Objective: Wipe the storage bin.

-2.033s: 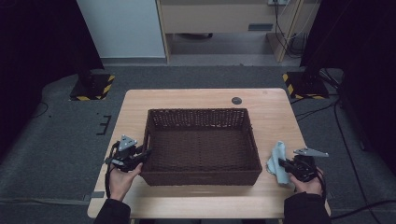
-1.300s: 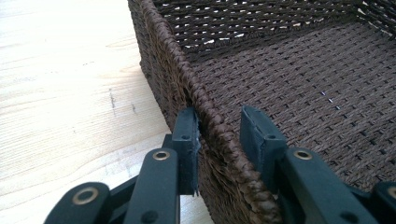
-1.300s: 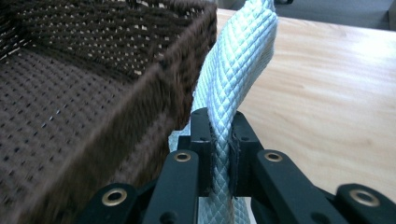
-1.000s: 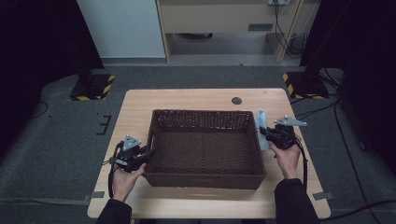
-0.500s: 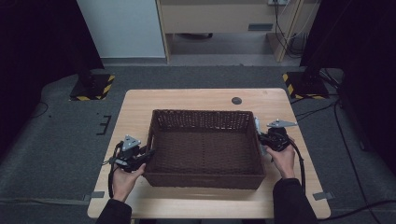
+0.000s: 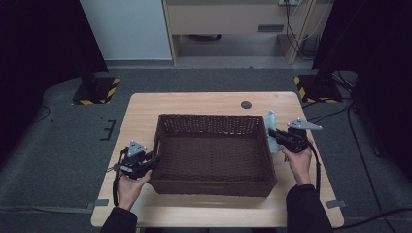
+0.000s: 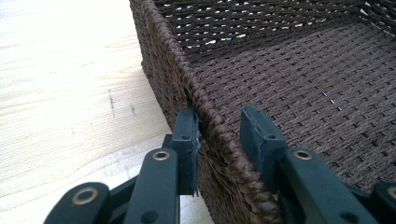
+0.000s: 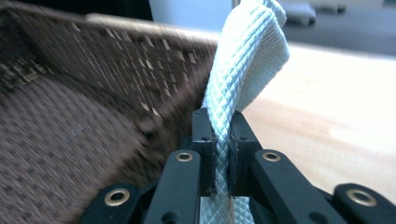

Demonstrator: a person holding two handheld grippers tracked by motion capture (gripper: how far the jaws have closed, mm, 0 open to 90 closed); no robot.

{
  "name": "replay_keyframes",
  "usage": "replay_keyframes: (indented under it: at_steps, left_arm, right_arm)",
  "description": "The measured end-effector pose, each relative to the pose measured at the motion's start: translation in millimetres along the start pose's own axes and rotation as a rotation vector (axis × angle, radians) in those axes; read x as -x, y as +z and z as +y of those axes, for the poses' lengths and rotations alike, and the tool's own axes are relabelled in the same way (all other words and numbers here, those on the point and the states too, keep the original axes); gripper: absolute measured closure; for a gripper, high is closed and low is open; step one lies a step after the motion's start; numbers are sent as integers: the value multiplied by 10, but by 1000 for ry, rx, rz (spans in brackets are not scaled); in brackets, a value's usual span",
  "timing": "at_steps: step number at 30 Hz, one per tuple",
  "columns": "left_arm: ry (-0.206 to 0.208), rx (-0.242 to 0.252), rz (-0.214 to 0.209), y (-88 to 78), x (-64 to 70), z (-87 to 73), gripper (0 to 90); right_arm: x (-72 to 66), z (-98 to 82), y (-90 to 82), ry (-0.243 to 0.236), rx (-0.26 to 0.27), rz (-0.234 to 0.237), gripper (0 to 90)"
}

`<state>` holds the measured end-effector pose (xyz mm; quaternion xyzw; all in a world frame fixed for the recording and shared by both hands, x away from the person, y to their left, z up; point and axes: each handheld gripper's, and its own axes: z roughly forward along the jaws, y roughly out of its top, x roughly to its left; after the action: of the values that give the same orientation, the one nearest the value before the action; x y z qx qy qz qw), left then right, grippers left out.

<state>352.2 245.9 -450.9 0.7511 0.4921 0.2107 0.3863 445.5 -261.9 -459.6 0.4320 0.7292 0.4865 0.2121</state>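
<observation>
A dark brown wicker basket stands in the middle of the wooden table, and nothing lies inside it. My left gripper is at the basket's left rim. In the left gripper view the jaws straddle that rim: one pad touches it, the other stands a little off, so it is open. My right gripper is at the basket's right rim, shut on a pale blue woven cloth. The cloth rises folded above the jaws, next to the basket wall.
A small black round disc lies on the table behind the basket. Bare wood runs along the table's left, right and front edges. Grey floor surrounds the table, with yellow-black striped stand bases at both far corners.
My right gripper has carried the cloth from the table's front right forward and left to the basket's right rim. The left gripper has stayed at the left rim.
</observation>
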Motion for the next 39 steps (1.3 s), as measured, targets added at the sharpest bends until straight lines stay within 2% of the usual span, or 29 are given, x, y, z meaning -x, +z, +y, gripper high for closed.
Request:
replay_keyframes:
  at_steps: [4,5,6,7,8,9,10,11,13,14,17,20,21,22,23,24,26,29,30,31,32,33,34,35,36,37,39]
  left_arm:
    - [1,0,0,1,-2,1,674]
    - [0,0,0,0,0,1,674]
    - [0,0,0,0,0,1,674]
    - [0,0,1,0,1,0,675]
    - [0,0,1,0,1,0,675]
    - [-7,1,3,0,1,-1,678]
    - [-7,1,3,0,1,-1,680]
    - [-5,-3,10,-1,7,4,683]
    - [-5,-3,14,-1,11,6,688]
    - [-4,-6,20,0,13,9,691]
    - [-7,-5,26,5,20,15,694]
    - [-8,-2,27,11,17,19,696]
    - [-4,-6,27,17,7,25,696]
    - [-10,-1,27,26,5,30,696]
    - [-10,-1,27,26,5,30,696]
    - [-6,-2,28,39,-11,41,697]
    - [-10,0,29,50,-15,49,696]
    - [-15,6,27,71,-29,61,692]
    - [-17,8,22,73,-35,60,692]
    - [-13,10,18,68,-44,55,677]
    - [-13,10,18,68,-44,55,662]
    - [-18,11,21,67,-50,52,662]
    - [-32,23,24,71,-69,41,598]
    - [-32,23,24,71,-69,41,575]
    - [-30,25,8,71,-94,30,575]
    - [-33,34,6,68,-115,18,513]
    - [-33,40,2,49,-122,13,494]
  right_arm:
    - [-27,-2,26,-36,-26,16,846]
    - [-29,-37,75,-50,-74,19,846]
    - [-29,-37,75,-50,-74,19,846]
    - [-25,-96,129,-49,-128,16,846]
    - [-19,-122,147,-50,-149,15,846]
    - [-4,-167,175,-47,-182,14,846]
    - [-4,-167,175,-47,-182,14,846]
    - [7,-232,217,-28,-239,10,845]
    - [6,-256,233,-22,-255,8,845]
    - [4,-320,285,-14,-308,8,845]
    - [3,-354,310,8,-328,11,844]
    - [-6,-314,269,7,-298,6,845]
    - [1,-218,144,14,-213,7,845]
    - [4,-182,95,21,-173,5,845]
    - [4,-182,95,21,-173,5,845]
    - [-2,-76,-54,16,-89,11,846]
    - [-28,-16,-136,-1,-51,26,846]
    - [-67,9,-163,-28,-60,32,846]
    - [-74,0,-155,-34,-74,36,846]
    - [-83,-61,-91,-47,-133,28,846]
    - [-79,-89,-62,-59,-158,20,846]
    - [-79,-89,-62,-59,-158,20,846]
    - [-72,-174,12,-54,-214,6,845]
    - [-72,-174,12,-54,-214,6,845]
    - [-66,-226,51,-42,-242,5,845]
    - [-52,-332,131,-33,-313,-12,845]
    - [-49,-393,169,-17,-334,-7,845]
